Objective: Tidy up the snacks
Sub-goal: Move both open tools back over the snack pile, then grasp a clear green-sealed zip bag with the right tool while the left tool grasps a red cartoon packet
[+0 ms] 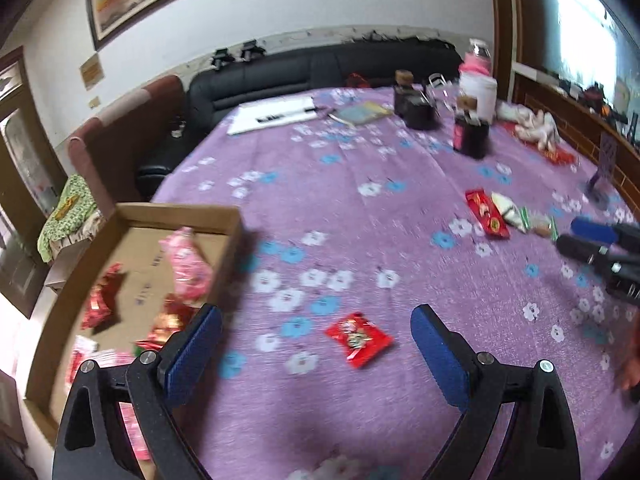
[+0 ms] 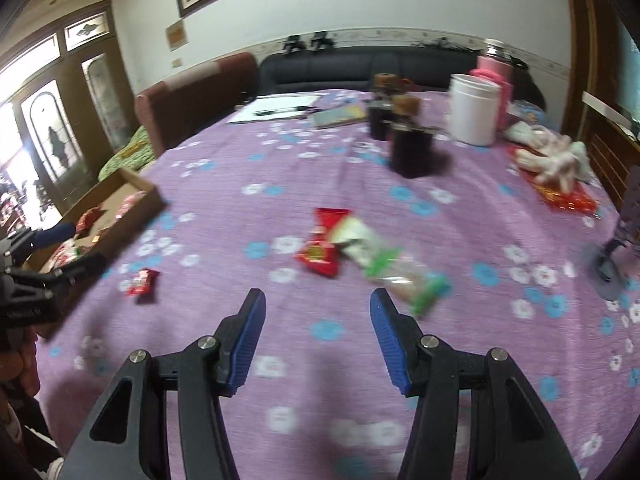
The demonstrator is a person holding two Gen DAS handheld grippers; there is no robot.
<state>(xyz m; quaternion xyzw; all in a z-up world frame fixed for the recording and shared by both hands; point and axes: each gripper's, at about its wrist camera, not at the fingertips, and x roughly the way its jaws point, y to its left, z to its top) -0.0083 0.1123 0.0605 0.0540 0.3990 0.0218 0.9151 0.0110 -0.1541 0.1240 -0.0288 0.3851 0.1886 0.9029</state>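
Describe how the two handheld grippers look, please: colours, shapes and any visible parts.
The left gripper and the right gripper look alike: black plastic frames with triangular cut-outs, silver round bolts at the joints, and two fingers with blue ribbed pads.

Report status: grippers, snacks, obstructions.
Left gripper open, empty, over small red packet. Right gripper open, empty, short of snack cluster. Box part filled. Nothing in the way.

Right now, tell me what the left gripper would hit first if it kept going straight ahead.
Probably the small red snack packet on the purple tablecloth, lying between the left gripper's open jaws; depth is uncertain.
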